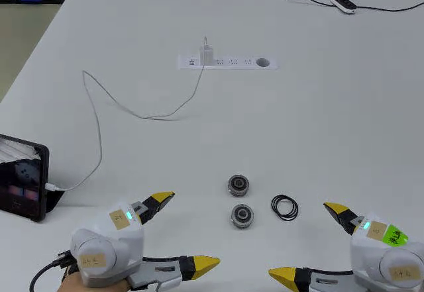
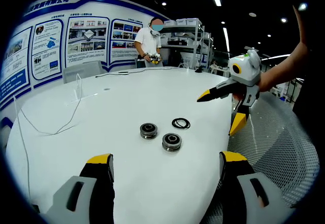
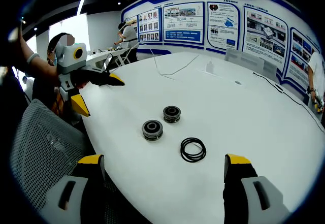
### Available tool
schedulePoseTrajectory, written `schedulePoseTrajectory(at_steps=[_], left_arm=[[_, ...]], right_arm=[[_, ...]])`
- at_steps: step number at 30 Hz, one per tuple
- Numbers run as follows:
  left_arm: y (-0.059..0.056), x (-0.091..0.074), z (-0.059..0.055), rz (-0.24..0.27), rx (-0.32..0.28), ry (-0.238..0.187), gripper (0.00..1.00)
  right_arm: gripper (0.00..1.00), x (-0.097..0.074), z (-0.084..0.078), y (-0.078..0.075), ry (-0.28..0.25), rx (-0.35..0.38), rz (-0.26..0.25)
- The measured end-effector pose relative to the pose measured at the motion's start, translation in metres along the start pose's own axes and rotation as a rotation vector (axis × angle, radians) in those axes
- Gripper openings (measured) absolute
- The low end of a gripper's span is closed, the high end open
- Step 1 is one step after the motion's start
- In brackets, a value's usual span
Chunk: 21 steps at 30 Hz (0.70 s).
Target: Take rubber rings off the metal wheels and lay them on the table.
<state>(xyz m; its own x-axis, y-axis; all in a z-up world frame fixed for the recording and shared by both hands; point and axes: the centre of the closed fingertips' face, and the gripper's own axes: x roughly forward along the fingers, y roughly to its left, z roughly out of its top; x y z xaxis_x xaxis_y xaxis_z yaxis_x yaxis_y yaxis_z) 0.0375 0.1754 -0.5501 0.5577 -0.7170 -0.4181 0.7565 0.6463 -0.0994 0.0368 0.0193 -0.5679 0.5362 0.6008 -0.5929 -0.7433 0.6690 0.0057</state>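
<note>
Right now you hold your left gripper (image 1: 191, 229) low at the near-left edge of the broad white desk (image 1: 318, 120). Its yellow-tipped fingers (image 2: 100, 164) are spread wide apart with nothing between them, and they aim inward. Your right gripper (image 1: 302, 240) mirrors it at the near-right edge, fingers equally wide apart and empty.

Between the two grippers stand two small round metal wheels with dark rims. The farther wheel (image 1: 238, 185) sits just behind the nearer wheel (image 1: 242, 215), close but apart. Just right of the nearer wheel, thin black rubber rings (image 1: 284, 207) lie flat on the desk, overlapping each other, clear of both wheels and near your right gripper.

Further back lies a long white power strip (image 1: 232, 62) with a white charger (image 1: 207, 55) plugged in. A thin white cable (image 1: 98, 126) loops from the charger to a black-framed screen (image 1: 23, 176) at the left edge. A black cord with a small switch box (image 1: 344, 3) crosses the far right corner.

Blue-and-white display boards (image 3: 203, 21) line the wall, a grey mesh chair (image 3: 40, 137) stands by the desk, and a person (image 2: 149, 38) stands beyond its far end.
</note>
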Motion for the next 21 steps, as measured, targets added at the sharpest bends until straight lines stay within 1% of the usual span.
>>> schedulePoseTrajectory(at_steps=[9, 16, 21], left_arm=[[-0.005, -0.004, 0.0, -0.001, -0.007, -0.015, 0.93], [0.0, -0.008, 0.001, 0.019, -0.017, -0.031, 0.97], [0.005, -0.01, 0.0, 0.024, -0.03, -0.036, 0.97]], right_arm=[[0.99, 0.001, 0.008, 0.001, -0.021, -0.007, -0.012], [0.99, 0.002, 0.009, 0.004, -0.024, -0.005, -0.017], [0.99, 0.002, 0.012, 0.004, -0.031, 0.0, -0.027]])
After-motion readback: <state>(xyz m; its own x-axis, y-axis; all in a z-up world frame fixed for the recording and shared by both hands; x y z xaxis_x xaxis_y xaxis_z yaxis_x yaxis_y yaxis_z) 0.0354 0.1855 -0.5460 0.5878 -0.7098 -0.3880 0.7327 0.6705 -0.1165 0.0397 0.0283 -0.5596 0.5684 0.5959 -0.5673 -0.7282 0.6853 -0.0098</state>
